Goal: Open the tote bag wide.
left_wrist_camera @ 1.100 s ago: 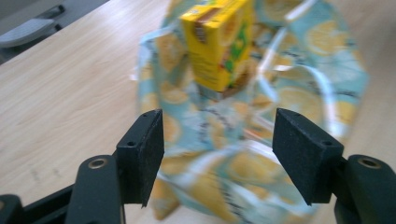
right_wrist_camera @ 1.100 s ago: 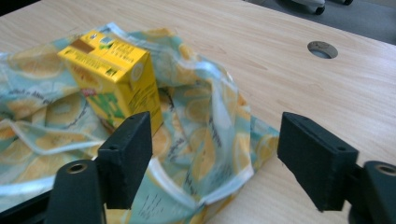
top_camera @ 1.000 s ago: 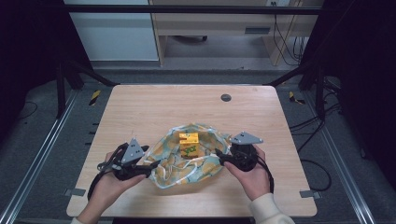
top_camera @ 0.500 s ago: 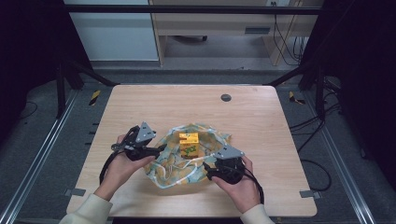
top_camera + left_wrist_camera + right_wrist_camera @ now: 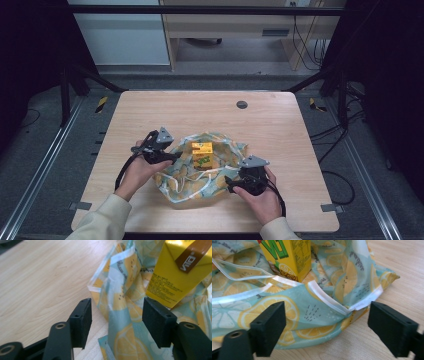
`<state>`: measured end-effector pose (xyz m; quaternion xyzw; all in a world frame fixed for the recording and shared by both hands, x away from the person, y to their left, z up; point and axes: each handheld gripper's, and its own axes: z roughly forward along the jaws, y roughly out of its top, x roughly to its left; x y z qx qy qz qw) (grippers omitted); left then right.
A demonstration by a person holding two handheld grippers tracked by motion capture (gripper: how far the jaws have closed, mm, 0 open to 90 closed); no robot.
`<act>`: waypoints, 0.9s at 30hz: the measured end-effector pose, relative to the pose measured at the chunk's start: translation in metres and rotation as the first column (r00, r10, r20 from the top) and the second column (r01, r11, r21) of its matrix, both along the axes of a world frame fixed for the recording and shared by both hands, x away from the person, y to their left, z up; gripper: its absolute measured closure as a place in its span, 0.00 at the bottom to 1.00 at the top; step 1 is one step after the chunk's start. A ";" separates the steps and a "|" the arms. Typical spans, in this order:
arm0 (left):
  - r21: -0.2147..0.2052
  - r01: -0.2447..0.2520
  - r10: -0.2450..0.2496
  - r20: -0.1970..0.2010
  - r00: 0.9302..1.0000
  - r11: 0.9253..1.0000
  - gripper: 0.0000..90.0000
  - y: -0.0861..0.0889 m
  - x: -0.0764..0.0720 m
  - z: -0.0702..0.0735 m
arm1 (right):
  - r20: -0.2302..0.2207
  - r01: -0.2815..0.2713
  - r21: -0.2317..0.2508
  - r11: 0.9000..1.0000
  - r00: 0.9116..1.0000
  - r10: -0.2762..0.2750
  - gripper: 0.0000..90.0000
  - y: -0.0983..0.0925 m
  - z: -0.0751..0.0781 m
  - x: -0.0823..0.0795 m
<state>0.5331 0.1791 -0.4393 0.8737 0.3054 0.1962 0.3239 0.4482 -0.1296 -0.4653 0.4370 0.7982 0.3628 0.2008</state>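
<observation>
1. High view: a lemon-print cloth (image 5: 200, 167) lies crumpled on the near half of the wooden desk (image 5: 280, 125), with a yellow drink carton (image 5: 202, 153) standing upright on its middle.
2. The left gripper (image 5: 172, 156) sits at the cloth's left edge, held in the person's left hand (image 5: 137, 172); the right gripper (image 5: 231, 184) sits at the cloth's near right edge, in the right hand (image 5: 260, 197).
3. Left gripper view: the left gripper (image 5: 116, 322) has its jaws about half apart, having just been closing. A raised fold of the cloth (image 5: 122, 305) stands between the black pads (image 5: 83, 317), but neither pad presses on it.
4. The carton (image 5: 180, 272) stands just beyond that fold, to the right.
5. Right gripper view: the right gripper (image 5: 327, 327) has its jaws wide apart, having just been opening. The white-hemmed edge of the cloth (image 5: 312, 310) lies between and beyond them, ungripped.
6. The carton (image 5: 287, 256) stands farther in on the cloth, upper left.
7. A small dark round disc (image 5: 242, 104) sits in the desk's far part, well apart from the cloth.
</observation>
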 end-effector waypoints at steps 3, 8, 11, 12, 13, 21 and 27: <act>0.016 0.006 -0.006 -0.001 1.000 1.000 0.59 -0.002 0.001 -0.002 | -0.021 -0.004 0.004 1.000 1.000 0.005 0.32 -0.001 -0.003 0.004; 0.016 0.017 -0.017 0.001 1.000 1.000 0.83 -0.001 0.002 -0.001 | -0.042 -0.042 0.012 0.999 0.998 0.043 0.66 -0.003 -0.007 0.008; -0.004 0.019 -0.019 0.010 1.000 1.000 0.92 0.002 0.003 0.003 | -0.041 -0.052 0.016 0.999 0.998 0.053 0.82 -0.004 -0.006 0.009; -0.017 0.020 -0.020 0.012 1.000 1.000 0.94 0.002 0.004 0.005 | -0.036 -0.059 0.016 0.998 0.998 0.060 0.87 -0.004 -0.005 0.010; -0.020 0.018 -0.018 0.014 1.000 1.000 0.96 0.003 0.005 0.007 | -0.030 -0.060 0.022 0.998 0.998 0.061 0.90 -0.005 -0.004 0.011; -0.057 0.004 0.002 0.090 0.996 0.998 0.98 0.000 0.010 0.026 | 0.032 -0.044 0.006 0.999 0.999 0.044 0.97 -0.022 0.013 0.019; 0.007 -0.010 0.009 0.092 0.996 1.000 0.98 -0.006 0.017 0.014 | 0.010 -0.038 -0.027 0.999 0.999 0.038 0.97 -0.034 0.006 0.023</act>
